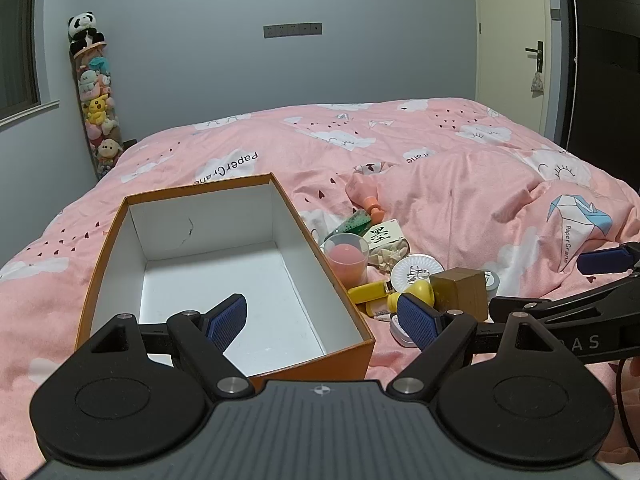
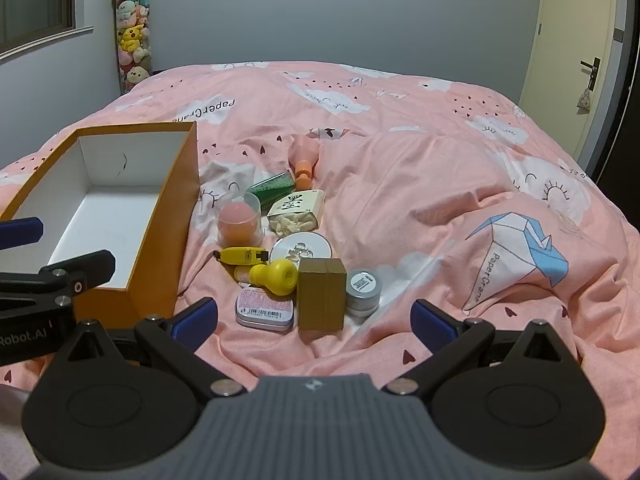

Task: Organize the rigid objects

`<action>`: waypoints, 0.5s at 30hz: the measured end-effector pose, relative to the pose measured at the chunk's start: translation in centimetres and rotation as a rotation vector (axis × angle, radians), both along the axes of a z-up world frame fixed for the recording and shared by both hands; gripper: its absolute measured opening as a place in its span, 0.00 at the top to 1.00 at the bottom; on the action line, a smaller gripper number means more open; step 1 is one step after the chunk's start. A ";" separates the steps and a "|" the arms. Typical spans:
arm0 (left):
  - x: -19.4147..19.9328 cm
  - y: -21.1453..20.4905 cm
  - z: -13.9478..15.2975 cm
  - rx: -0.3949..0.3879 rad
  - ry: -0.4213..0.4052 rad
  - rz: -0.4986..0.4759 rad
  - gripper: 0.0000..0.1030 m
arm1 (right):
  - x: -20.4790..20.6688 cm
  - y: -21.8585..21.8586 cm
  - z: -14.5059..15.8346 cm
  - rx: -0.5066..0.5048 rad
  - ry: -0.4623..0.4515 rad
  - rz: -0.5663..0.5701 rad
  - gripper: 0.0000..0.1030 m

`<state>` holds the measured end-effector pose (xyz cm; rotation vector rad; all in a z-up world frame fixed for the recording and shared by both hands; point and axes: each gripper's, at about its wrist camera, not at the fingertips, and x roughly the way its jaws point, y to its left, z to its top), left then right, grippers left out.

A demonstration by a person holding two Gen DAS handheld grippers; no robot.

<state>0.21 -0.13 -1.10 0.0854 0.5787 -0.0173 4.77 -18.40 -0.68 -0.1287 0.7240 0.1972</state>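
Observation:
An empty orange box (image 1: 112,240) with a white inside lies on the pink bed; it also shows in the right wrist view (image 2: 168,216). Beside it lies a pile of small objects: a brown block (image 2: 322,300), a yellow bulb-shaped piece (image 2: 278,276), a flat pink tin (image 2: 264,312), a grey round tin (image 2: 362,292), a white round tin (image 2: 302,246), a clear cup with a pink ball (image 2: 240,220), a yellow tool (image 2: 240,256). My left gripper (image 1: 324,320) is open over the box's near right corner. My right gripper (image 2: 314,320) is open just before the pile.
Further back in the pile are a cream packet (image 2: 298,208), a green tube (image 2: 272,188) and a pink bottle (image 2: 304,156). A tall tube of plush toys (image 2: 134,32) stands in the far left corner. A door (image 2: 580,60) is at right.

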 end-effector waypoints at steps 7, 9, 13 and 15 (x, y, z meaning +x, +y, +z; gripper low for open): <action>0.0 0.0 0.0 0.000 0.001 0.000 0.03 | 0.0 0.1 -0.3 -0.001 0.012 0.002 0.02; 0.0 0.0 -0.1 -0.001 0.002 0.000 0.03 | 0.1 0.1 -0.3 -0.001 0.013 0.003 0.02; 0.1 0.0 -0.1 -0.001 0.003 0.000 0.03 | 0.0 0.0 -0.3 -0.002 0.014 0.004 0.02; 0.1 0.0 -0.1 -0.002 0.003 0.000 0.03 | 0.0 0.0 -0.3 -0.001 0.014 0.003 0.02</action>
